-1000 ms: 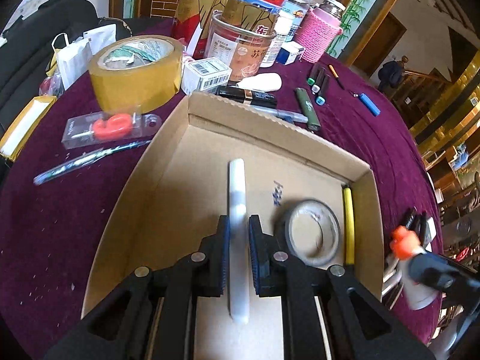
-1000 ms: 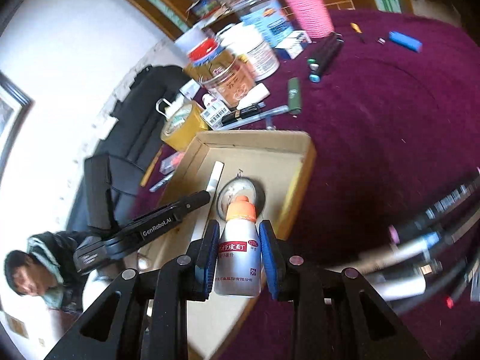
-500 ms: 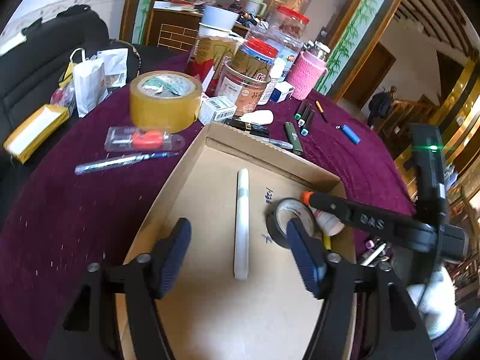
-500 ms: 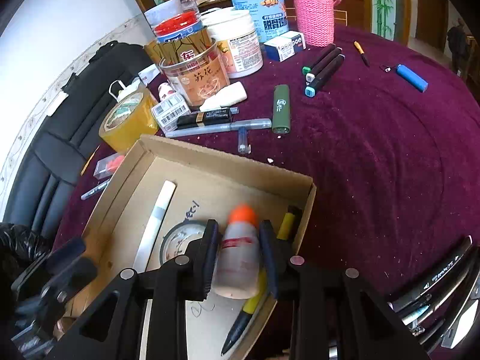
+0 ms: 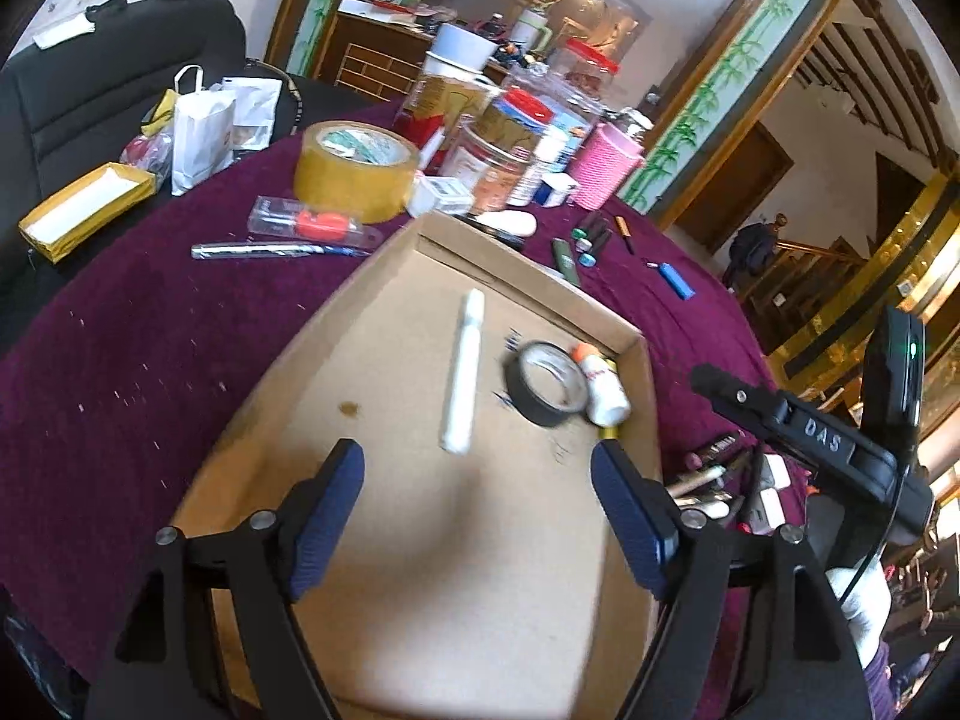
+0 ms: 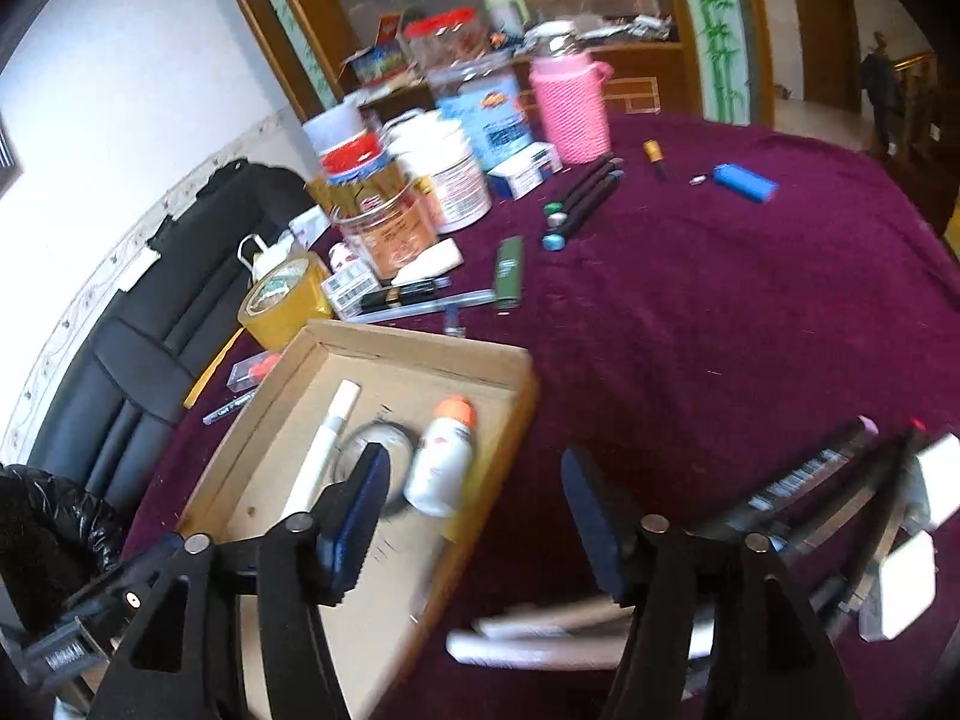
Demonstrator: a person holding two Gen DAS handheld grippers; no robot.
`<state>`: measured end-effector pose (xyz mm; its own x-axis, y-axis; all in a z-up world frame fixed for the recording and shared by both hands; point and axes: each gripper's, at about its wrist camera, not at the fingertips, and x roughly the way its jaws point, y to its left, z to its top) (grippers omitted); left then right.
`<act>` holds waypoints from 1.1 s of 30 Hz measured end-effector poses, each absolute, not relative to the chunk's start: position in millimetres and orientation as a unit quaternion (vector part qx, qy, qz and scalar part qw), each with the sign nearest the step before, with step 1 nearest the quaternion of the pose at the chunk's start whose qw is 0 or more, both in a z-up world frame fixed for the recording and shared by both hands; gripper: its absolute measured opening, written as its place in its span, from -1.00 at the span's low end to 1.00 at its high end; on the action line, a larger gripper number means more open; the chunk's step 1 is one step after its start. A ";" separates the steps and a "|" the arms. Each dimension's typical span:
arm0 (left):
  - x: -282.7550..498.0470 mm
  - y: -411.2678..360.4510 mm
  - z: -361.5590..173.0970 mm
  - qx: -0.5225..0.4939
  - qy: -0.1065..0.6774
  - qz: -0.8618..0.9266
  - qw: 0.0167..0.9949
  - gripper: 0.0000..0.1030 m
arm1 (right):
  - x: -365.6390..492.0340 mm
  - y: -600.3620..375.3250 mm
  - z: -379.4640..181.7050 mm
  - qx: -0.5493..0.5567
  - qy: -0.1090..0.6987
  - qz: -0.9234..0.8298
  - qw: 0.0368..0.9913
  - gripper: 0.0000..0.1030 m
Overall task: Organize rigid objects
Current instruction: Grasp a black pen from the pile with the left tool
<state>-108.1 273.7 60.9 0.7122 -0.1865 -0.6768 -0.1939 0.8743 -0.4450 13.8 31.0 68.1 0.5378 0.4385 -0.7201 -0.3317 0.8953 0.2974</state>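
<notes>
A shallow cardboard box [image 5: 420, 540] [image 6: 420, 354] lies on the purple table. In it lie a white marker [image 5: 463, 369] [image 6: 321, 450], a black tape roll [image 5: 543, 384] [image 6: 375, 441], and a small white bottle with an orange cap [image 5: 603, 390] [image 6: 441, 459] on its side by the right wall. My left gripper [image 5: 477, 516] hovers over the box's near part, jaws opening, nothing between them. My right gripper [image 6: 474, 507] stands at the box's right edge, jaws opening, the bottle lying free ahead of its left finger. The right gripper's body [image 5: 804, 438] shows in the left wrist view.
Behind the box stand a yellow tape roll [image 5: 354, 171] [image 6: 282, 303], jars, a pink cup [image 5: 603, 165] [image 6: 570, 108], and small boxes. Markers, a green lighter [image 6: 509, 273], a blue lighter [image 6: 744, 180] lie on the cloth. More pens [image 6: 810, 480] lie at the right.
My left gripper let go of the white marker in the box, opened wide and drew back. My right gripper carried the bottle into the box, released it on its side and pulled back right.
</notes>
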 end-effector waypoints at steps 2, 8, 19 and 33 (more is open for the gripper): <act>-116.7 264.3 64.3 -0.251 0.373 -0.001 0.893 0.50 | -0.7 10.7 69.3 0.065 0.416 0.210 0.882 0.30; -141.9 229.7 73.6 -0.230 0.349 -0.019 0.908 0.60 | -30.7 -61.7 65.3 0.097 0.391 0.162 0.901 0.43; -139.2 124.2 68.7 -0.113 0.391 -0.098 0.908 0.60 | -49.3 -168.2 45.6 0.165 0.386 0.096 0.903 0.42; -112.2 49.7 37.1 -0.010 0.449 -0.121 0.885 0.60 | -21.4 -249.2 21.7 0.228 0.372 0.036 0.899 0.43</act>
